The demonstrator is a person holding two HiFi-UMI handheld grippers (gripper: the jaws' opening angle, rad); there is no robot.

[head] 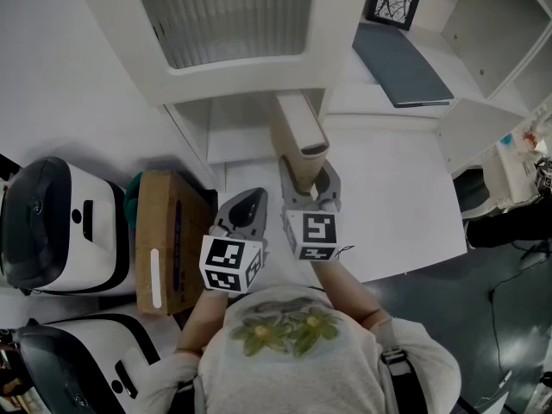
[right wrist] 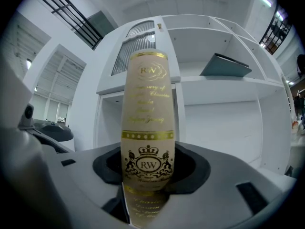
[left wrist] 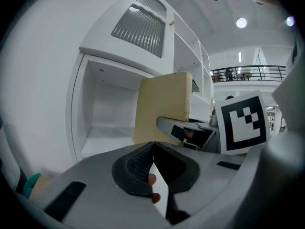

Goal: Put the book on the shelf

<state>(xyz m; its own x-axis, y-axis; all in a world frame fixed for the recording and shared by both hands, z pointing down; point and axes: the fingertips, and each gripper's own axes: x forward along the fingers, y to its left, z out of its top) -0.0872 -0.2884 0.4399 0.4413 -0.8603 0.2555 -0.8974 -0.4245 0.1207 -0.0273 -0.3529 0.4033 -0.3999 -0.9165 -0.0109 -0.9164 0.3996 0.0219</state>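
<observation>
Closest in, my right gripper has its fingers clamped on the cream book, held upright mid-frame, spine facing me, short of the white shelf unit. Gripped low, it could tip or catch a shelf edge. Left gripper sits alongside, fingers together, empty, both reaching forward.

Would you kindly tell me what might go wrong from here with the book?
The right gripper clamps only the lower end of the book, so the tall book may tilt or slip. It faces the upright divider of the shelf and could knock its edge. The left gripper is shut and empty, so it cannot steady the book.
</observation>
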